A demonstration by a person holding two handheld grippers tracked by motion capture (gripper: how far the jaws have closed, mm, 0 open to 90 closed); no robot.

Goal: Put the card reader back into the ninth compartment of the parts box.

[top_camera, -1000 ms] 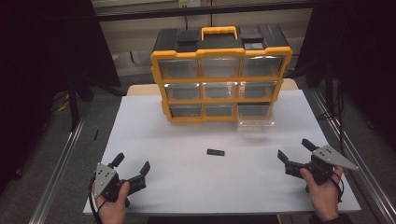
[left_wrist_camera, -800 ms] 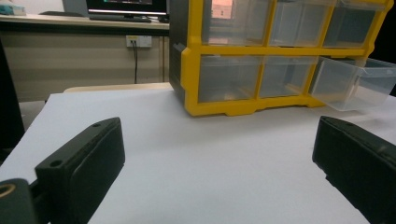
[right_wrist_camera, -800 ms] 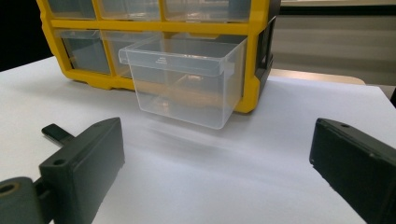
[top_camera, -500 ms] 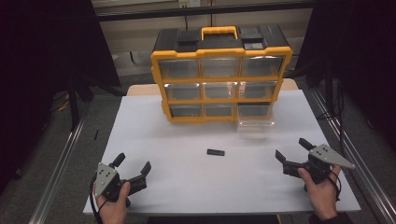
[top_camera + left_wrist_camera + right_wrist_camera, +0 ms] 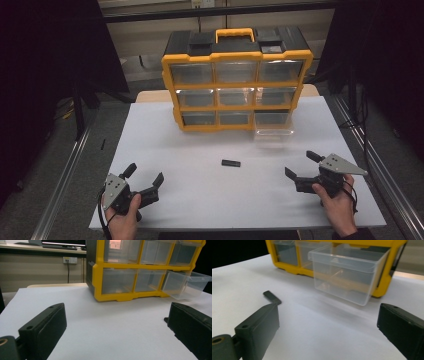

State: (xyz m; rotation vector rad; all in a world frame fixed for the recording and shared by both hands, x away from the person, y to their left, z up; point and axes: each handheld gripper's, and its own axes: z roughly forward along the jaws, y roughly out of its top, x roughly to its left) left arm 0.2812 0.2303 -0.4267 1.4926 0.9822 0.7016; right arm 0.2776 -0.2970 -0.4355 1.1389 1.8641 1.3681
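Observation:
A yellow and black organizer (image 5: 237,80) with clear drawers stands at the table's far middle. Its bottom right drawer (image 5: 272,131) is pulled out; it looks empty in the right gripper view (image 5: 348,277) and also shows in the left gripper view (image 5: 186,285). A small flat black piece (image 5: 231,163) lies on the white table in front of the organizer, seen past the left jaw in the right gripper view (image 5: 272,297). My left gripper (image 5: 145,179) stands open near the front left edge. My right gripper (image 5: 302,166) stands open at the front right, right of the black piece.
The white table top (image 5: 200,150) ends close behind both hands at the front edge. Metal rails (image 5: 60,185) run along the floor on both sides. A wall with an outlet (image 5: 69,260) lies beyond the table.
My right gripper has shifted slightly left and toward the front edge. The left gripper has stayed put.

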